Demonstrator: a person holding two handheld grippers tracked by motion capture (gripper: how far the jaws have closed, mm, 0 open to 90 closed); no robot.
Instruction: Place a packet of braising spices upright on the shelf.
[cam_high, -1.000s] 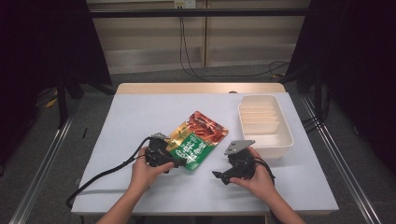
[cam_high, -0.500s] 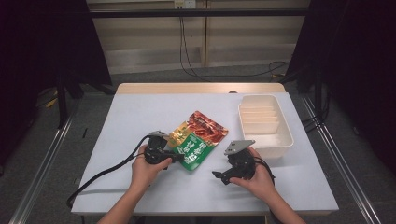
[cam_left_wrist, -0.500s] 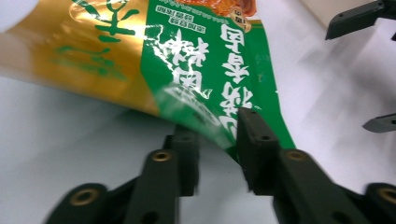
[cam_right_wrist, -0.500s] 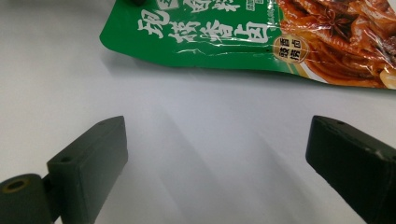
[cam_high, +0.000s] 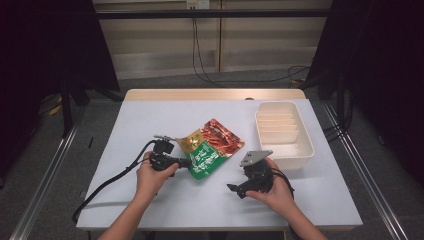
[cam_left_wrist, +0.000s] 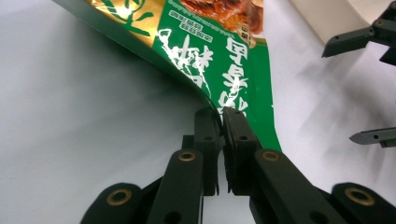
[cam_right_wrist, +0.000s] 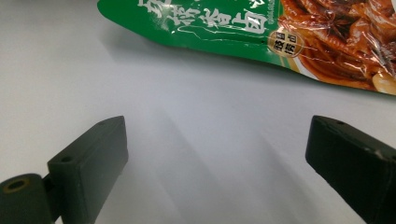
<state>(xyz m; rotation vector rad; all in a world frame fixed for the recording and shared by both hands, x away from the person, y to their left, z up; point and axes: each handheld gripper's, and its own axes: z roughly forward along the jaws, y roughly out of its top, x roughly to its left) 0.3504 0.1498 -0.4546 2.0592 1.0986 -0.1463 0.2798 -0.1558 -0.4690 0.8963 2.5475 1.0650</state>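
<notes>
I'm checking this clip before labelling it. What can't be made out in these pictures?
- Packet: its far end is cut off by the top edge of the left gripper view; its underside is hidden against the table.
- Left gripper: in the high view, the hand covers its body.
- Tray: whether it holds anything is too small to tell.

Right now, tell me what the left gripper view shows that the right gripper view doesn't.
Left gripper view: the left claw pinched shut on the green edge of the food pouch, lifting it off the table, with the other claw's open tips and a corner of the cream tray beyond. Right gripper view: the right claw open over bare table, holding nothing. Both show the pouch and the table.
</notes>
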